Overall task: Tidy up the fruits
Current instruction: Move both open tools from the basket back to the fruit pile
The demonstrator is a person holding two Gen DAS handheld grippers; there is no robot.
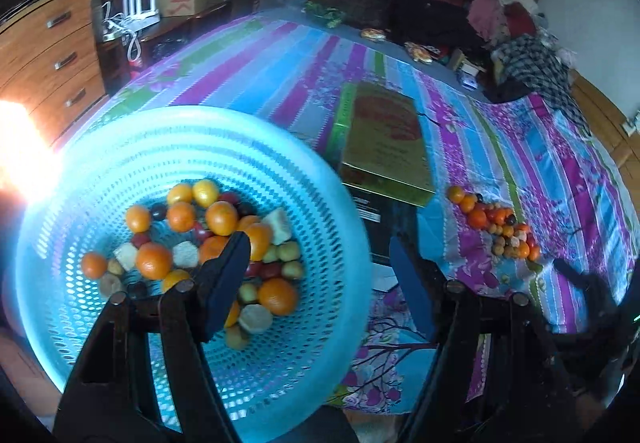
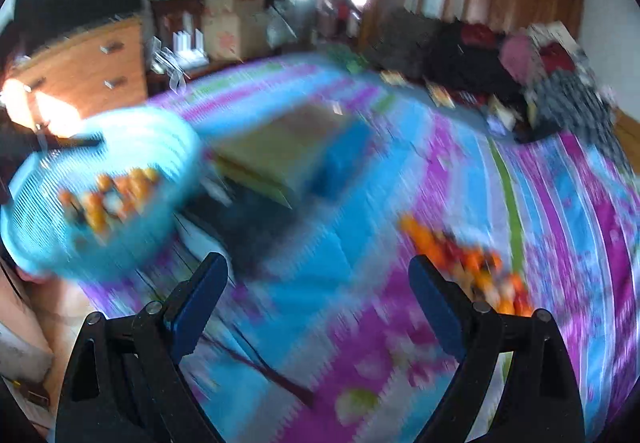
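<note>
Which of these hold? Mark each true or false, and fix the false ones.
1. The blue basket holds oranges and other fruit. True.
2. The left gripper has its jaws clamped on an orange. False: the jaws stand wide apart, with nothing between them.
3. A pile of fruit lies on the striped sheet, outside the basket. True.
4. The flat box sits inside the basket. False: it lies on the bed beside it.
5. The right gripper is open and empty. True.
</note>
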